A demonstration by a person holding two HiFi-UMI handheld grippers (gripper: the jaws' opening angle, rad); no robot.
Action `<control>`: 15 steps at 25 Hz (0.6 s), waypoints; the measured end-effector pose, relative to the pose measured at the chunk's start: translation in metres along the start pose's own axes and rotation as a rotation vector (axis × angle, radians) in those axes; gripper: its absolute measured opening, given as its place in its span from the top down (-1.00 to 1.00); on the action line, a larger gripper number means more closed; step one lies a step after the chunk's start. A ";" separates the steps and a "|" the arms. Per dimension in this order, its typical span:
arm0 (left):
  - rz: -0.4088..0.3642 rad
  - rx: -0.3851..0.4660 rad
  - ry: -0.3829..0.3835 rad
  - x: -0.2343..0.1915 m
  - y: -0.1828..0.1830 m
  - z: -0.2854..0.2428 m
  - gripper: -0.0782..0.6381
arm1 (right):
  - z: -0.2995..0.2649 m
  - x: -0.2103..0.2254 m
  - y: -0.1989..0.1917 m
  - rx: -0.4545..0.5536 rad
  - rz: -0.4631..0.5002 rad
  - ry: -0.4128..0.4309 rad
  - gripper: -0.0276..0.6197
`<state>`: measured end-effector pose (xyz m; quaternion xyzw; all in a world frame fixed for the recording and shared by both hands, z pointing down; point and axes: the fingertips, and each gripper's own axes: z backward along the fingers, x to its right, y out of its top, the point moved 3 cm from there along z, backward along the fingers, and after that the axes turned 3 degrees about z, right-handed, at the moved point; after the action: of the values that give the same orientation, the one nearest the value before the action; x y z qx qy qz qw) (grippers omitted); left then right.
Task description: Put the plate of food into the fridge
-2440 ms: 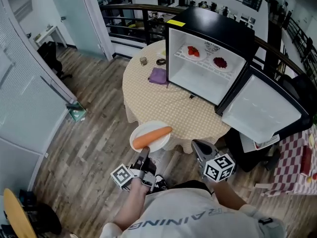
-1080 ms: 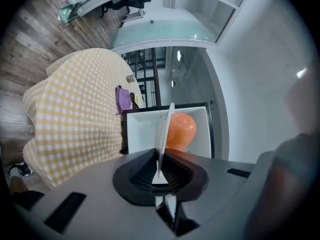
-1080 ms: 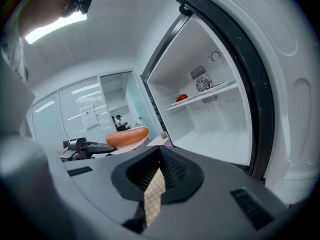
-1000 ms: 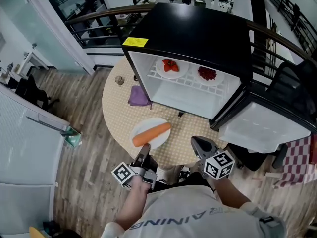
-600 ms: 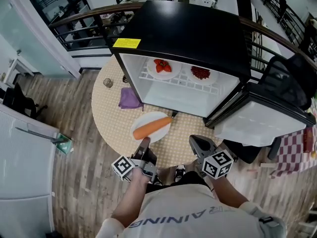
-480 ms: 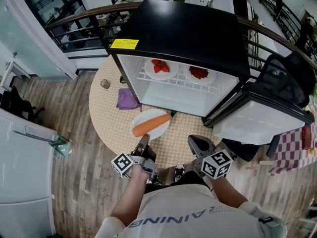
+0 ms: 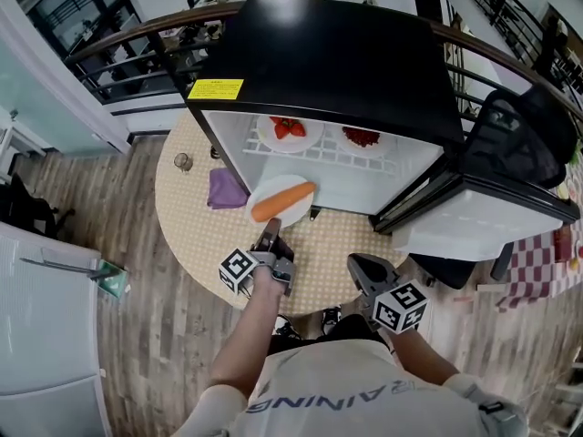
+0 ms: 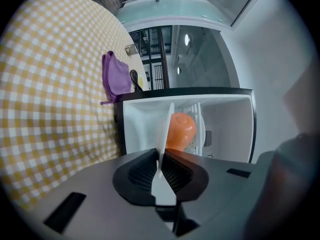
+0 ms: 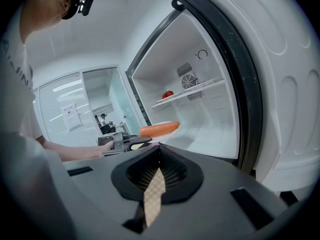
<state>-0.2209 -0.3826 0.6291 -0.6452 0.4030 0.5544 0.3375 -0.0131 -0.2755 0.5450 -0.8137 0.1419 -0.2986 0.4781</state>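
**Head view.** Fridge (image 7: pixel 337 53) stands on round checked surface (image 7: pixel 187 221), door (image 7: pixel 483 221) swung wide to the right. Wire shelf (image 7: pixel 321 149) carries two small plates: strawberries (image 7: pixel 290 129) and a dark red food (image 7: pixel 362 137). Purple cloth (image 7: pixel 223 189) lies on the surface just left of the fridge. L gripper (image 7: pixel 270 235) holds white plate (image 7: pixel 271 189) by its near rim. Carrot (image 7: pixel 283 201) lies lengthwise on it. Plate is off the surface, at the mouth of the lower compartment, below the shelf. R gripper (image 7: pixel 364 267) is low by the surface edge, well apart from the plate.

**L gripper view.** Fingers (image 8: pixel 137 171) pinch the plate rim. Plate is seen edge-on, w/ the carrot end beyond it and the open fridge interior behind. Cloth is off to the left.

**R gripper view.** Fingers pressed together at the tips, nothing held. Only the checked surface shows through the slit behind them. Beyond is the L gripper w/ plate + carrot, held level in front of the lower compartment, clear of the fridge floor. Can't tell if the far rim is past the threshold.
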 end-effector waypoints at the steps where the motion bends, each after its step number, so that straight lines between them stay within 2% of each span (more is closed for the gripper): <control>1: -0.002 0.001 0.004 -0.002 0.002 -0.008 0.70 | -0.001 0.000 0.000 -0.002 0.000 0.000 0.84; 6: -0.014 0.003 0.033 -0.010 0.010 -0.047 0.70 | -0.007 -0.001 0.002 -0.007 0.000 0.004 0.85; 15: 0.009 0.024 0.088 -0.027 0.015 -0.101 0.70 | -0.009 0.003 -0.006 -0.036 -0.013 -0.002 0.85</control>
<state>-0.1915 -0.4744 0.6714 -0.6629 0.4272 0.5222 0.3248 -0.0164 -0.2806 0.5546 -0.8234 0.1417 -0.2982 0.4616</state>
